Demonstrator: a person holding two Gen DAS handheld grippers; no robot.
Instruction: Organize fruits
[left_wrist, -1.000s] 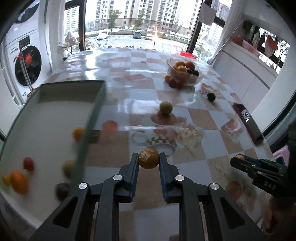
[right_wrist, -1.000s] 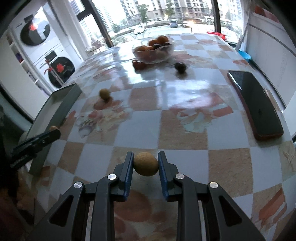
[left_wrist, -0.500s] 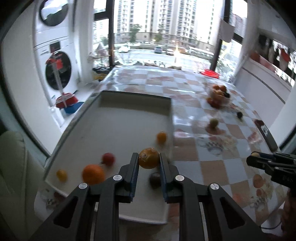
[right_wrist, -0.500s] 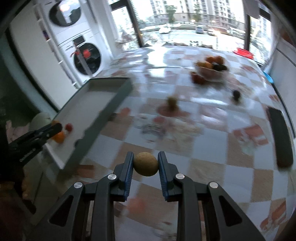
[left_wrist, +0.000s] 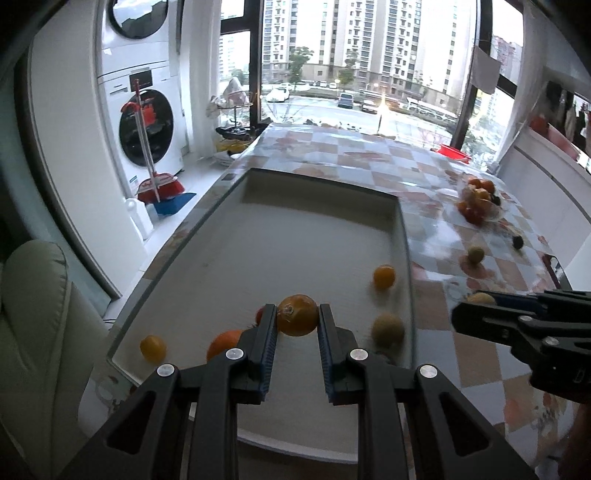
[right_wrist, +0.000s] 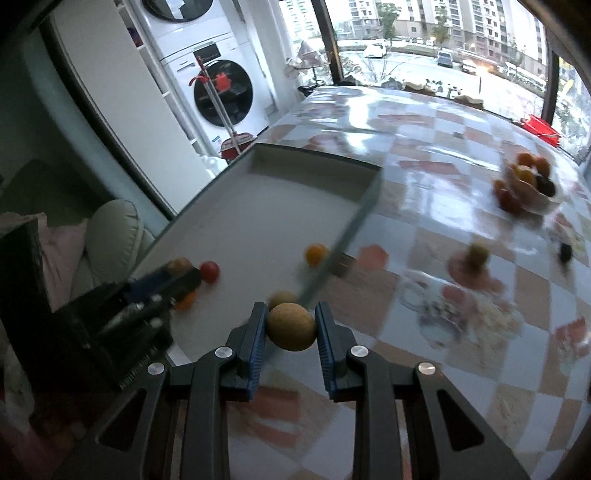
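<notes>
We have carried the left gripper (left_wrist: 297, 320) with its orange (left_wrist: 297, 314) away from the table (left_wrist: 436, 306) and over the tray (left_wrist: 303, 236); the tray fruits that were at its left now lie below and on both sides of its fingers. The right gripper (right_wrist: 290, 326) with the tan fruit (right_wrist: 291, 326) has come from the middle of the table to the tray's near edge, close to the left one.

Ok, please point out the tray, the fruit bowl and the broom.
tray (left_wrist: 317, 229), left wrist view, bare floor of it.
fruit bowl (right_wrist: 532, 197), right wrist view, near wall.
broom (left_wrist: 161, 184), left wrist view, red head.
</notes>
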